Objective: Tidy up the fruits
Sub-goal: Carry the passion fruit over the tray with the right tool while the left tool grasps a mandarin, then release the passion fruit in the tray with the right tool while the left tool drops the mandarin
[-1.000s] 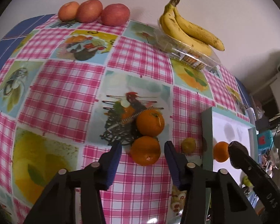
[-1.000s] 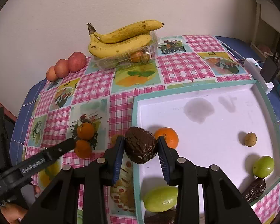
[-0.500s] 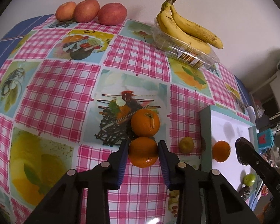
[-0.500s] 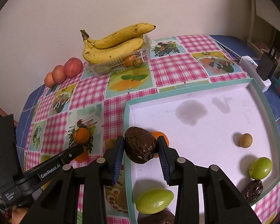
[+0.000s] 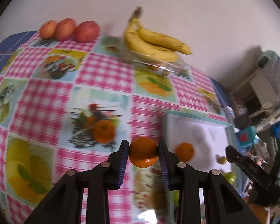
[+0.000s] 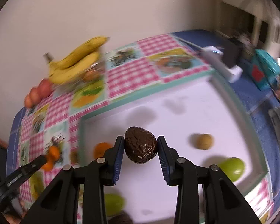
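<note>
My left gripper (image 5: 143,154) is shut on an orange mandarin (image 5: 143,155) and holds it above the tablecloth, just left of the white tray (image 5: 197,116). A second mandarin (image 5: 104,131) lies on the cloth and a third (image 5: 184,152) in the tray. My right gripper (image 6: 141,147) is shut on a dark brown wrinkled avocado (image 6: 141,147), held above the tray (image 6: 140,95). The tray also holds a mandarin (image 6: 100,149), a small tan fruit (image 6: 203,141) and green fruits (image 6: 232,168).
Bananas (image 5: 153,43) lie on a clear plastic box at the back by the wall. Three red apples (image 5: 69,29) sit at the back left. A teal box (image 6: 265,72) and a white device (image 6: 222,65) stand beyond the tray's right side.
My left gripper closed on the near mandarin, lifted it and moved right toward the tray. My right gripper carried the avocado further over the tray.
</note>
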### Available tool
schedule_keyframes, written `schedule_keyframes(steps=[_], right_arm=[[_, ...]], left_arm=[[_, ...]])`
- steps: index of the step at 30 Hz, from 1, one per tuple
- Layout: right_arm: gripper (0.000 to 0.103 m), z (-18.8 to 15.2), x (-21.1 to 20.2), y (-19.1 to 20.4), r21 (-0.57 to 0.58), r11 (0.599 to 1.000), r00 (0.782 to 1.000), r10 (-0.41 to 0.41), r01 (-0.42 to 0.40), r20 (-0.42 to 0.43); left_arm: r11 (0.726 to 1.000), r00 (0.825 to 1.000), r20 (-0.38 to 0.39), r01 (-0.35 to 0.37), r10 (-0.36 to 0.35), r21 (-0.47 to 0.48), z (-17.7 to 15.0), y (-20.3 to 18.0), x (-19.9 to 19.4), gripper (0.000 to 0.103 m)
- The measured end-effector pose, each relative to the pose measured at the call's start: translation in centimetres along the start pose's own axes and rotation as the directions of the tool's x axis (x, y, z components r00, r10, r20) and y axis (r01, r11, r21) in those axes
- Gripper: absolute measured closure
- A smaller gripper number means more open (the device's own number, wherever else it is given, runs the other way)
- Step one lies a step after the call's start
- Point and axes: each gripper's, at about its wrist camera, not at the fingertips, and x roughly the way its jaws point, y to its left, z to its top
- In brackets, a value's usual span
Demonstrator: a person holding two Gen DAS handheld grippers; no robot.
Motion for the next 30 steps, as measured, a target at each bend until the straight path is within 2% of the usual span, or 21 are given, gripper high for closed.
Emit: schedule_keyframes(steps=[7, 14, 26, 30], right_arm=[[0.066, 0.8, -0.9, -5.4, 0.102, 0.991, 0.995, -0.086, 0.081, 0.041], [0.065, 1.1, -0.6, -6.3, 0.093, 0.994, 0.997, -0.058, 0.053, 0.057], [0.065, 1.4, 2.1, -6.1, 0.054, 0.998, 0.998, -0.041, 0.038, 0.053], [0.065, 1.2, 3.3, -6.4, 0.052, 0.997, 0.998, -0.051, 0.049, 0.029]], left_arm=[[0.99, 0.997, -0.04, 0.076, -0.071, 0.122, -1.4, -5.6, 1.5, 0.069], [0.979, 0.993, -0.101, 0.074, -0.056, 0.19, -3.3, -8.0, 3.6, 0.069], [0.978, 0.986, -0.167, 0.026, 0.01, 0.208, -4.9, -7.9, 6.8, 0.069], [0.979, 0.987, -0.163, 0.031, 0.002, 0.202, -4.7, -7.7, 7.0, 0.069]])
